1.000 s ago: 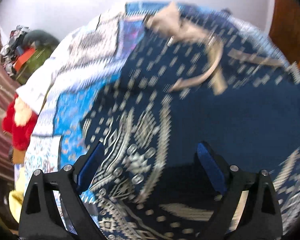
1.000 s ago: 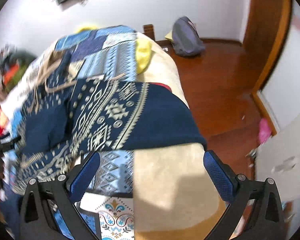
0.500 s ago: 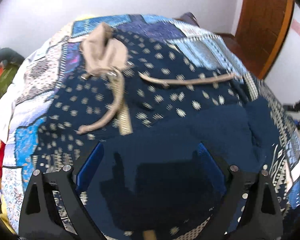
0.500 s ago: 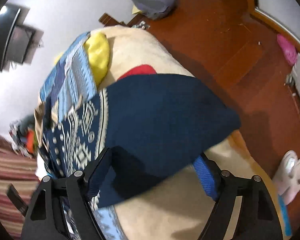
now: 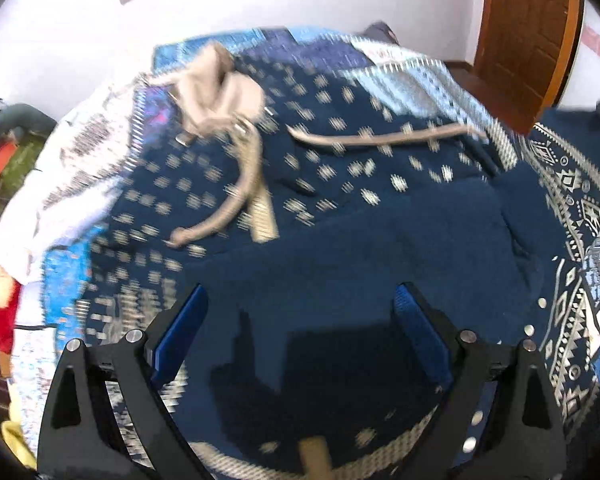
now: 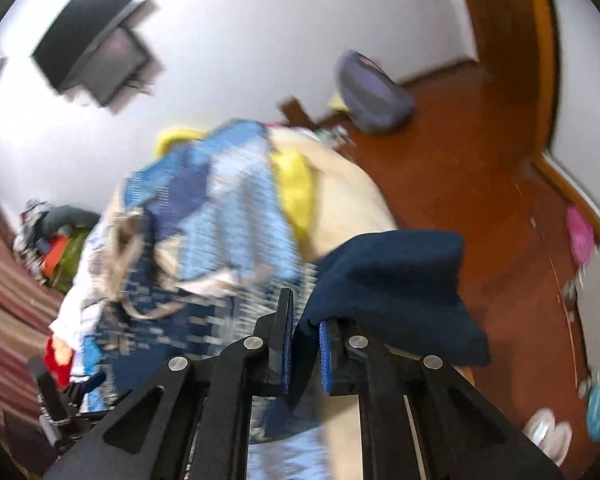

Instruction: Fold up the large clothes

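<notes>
navy patterned garment (image 5: 380,216) spread over bed, mid-frame | beige drawstrings (image 5: 240,184) lying on top | left gripper (image 5: 300,320) spread wide above it | right gripper (image 6: 304,320) just closed, pinching navy corner | backpack (image 6: 370,92) and TV (image 6: 96,60) only in right view, upper frame
</notes>
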Demonstrator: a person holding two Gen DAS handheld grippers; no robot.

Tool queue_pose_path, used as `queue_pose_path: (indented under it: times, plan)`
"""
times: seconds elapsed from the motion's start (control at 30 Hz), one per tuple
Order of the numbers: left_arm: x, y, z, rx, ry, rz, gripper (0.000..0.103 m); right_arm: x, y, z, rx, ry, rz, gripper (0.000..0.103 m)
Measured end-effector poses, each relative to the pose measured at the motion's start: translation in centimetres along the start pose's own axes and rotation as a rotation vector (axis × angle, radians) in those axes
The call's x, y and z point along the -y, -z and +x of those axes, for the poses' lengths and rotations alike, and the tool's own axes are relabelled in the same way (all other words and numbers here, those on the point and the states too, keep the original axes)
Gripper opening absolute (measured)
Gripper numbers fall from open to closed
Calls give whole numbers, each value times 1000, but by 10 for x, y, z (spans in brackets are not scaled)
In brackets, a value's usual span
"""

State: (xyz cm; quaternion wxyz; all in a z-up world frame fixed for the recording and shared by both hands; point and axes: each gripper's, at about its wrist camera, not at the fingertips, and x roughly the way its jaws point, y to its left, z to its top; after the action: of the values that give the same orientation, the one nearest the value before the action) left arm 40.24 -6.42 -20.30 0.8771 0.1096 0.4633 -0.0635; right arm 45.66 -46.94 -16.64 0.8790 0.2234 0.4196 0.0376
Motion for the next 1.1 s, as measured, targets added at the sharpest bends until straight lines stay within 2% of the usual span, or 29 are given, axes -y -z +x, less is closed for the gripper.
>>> queue_pose_path:
  times: [0.17,0.3,0.4,0.47,0.53,0.6,0.73,0.8,0.87,1.0,1.1]
  plan:
    - [-33,3,-49,85,-41,-41,95,-89,-16,-30,53,-120,-134,9]
    - [-67,13,-81,125,-36,-114,95,-156,-7,-35,40,-245,-184,9]
    - [-89,26,-92,126,-39,-160,95,-198,17,-16,-32,-302,-224,9]
    - [-100,39,-97,116,-48,-179,95,-219,43,7,-100,-296,-259,9]
    - [-109,52,-99,100,-47,-192,95,-233,74,39,-205,-281,-275,9]
    - [-117,67,-99,82,-52,-201,95,-233,98,64,-284,-234,-290,9]
    - [-124,92,-90,31,-52,-209,95,-223,142,104,-411,-60,-339,9]
    - [-123,100,-83,1,-44,-205,95,-211,157,117,-520,-19,-355,9]
    - [-119,103,-81,-14,-37,-197,95,-207,157,112,-530,-29,-384,10]
    - [-101,93,-84,2,-15,-170,95,-200,157,93,-616,-38,-407,10]
    - [-85,77,-90,29,12,-141,95,-191,157,65,-568,-37,-460,10]
